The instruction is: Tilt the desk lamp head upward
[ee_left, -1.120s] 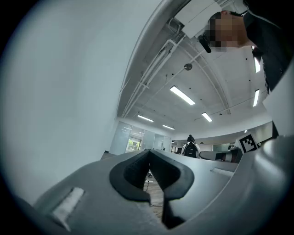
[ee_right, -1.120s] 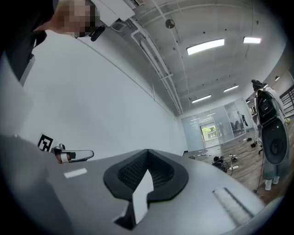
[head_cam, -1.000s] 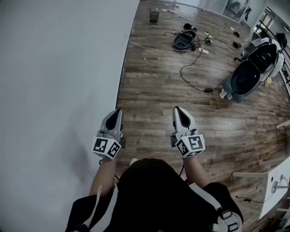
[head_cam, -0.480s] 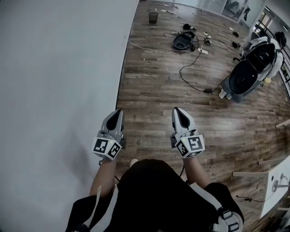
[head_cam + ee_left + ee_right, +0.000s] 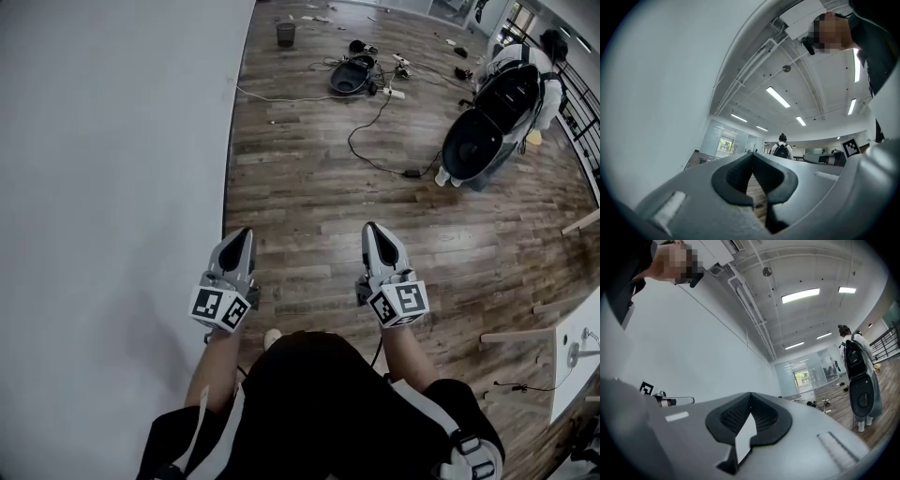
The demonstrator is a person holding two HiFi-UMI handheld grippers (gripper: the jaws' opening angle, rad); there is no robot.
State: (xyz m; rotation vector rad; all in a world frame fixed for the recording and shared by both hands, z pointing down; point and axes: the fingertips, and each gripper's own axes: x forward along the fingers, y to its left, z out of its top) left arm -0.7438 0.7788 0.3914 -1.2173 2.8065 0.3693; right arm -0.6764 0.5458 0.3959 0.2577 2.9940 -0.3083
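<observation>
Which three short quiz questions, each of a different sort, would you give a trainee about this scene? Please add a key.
1. True or false: the left gripper is holding something.
2. Multiple choice: what lies on the wooden floor far ahead of the person? A. cables B. books C. plates
3. Fill in: the jaws of the right gripper are ____.

Key: 1 false; 2 A; 3 shut.
</observation>
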